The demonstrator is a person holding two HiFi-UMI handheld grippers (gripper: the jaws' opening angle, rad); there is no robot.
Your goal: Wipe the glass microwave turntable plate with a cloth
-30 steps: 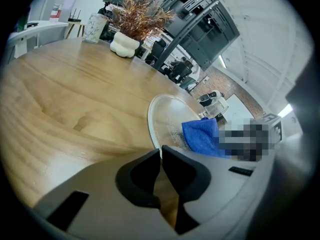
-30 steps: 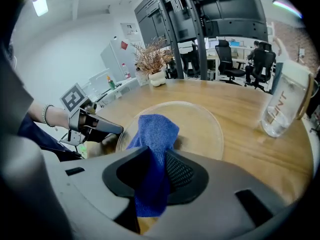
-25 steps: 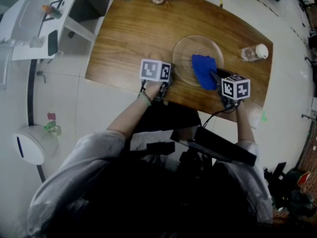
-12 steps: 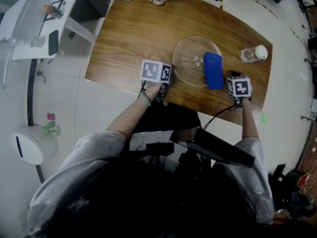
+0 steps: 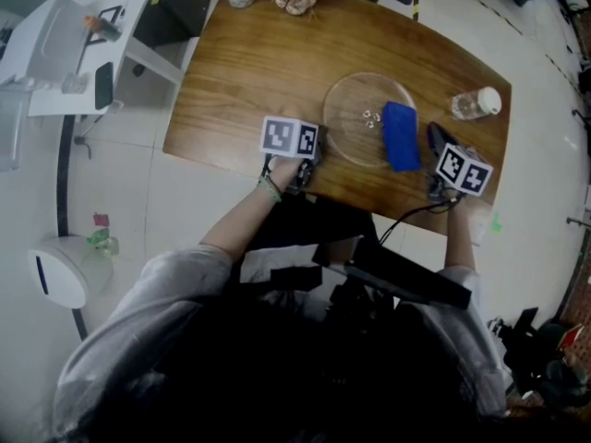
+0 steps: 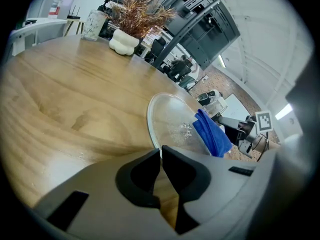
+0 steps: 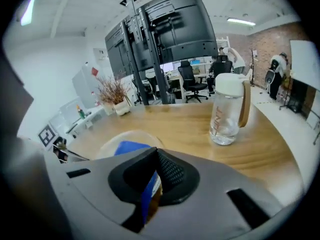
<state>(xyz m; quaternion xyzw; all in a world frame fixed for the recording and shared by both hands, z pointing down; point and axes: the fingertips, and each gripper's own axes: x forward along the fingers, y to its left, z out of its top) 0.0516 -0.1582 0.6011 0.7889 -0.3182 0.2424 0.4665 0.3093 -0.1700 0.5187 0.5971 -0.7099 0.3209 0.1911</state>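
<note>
Though unreadable overhead, right claw (image 7: pixel 155 156) closed, cloth (image 5: pixel 400 135) on plate (image 5: pixel 349 109)

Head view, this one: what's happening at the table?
A person with a gripper in each hand is working on a glass turntable plate on a wooden table. The right gripper appears shut on the edge of a blue cloth that lies across the plate's right side. The left gripper is shut and empty, its tips just short of the plate's left rim. A few small bright specks sit on the glass.
</note>
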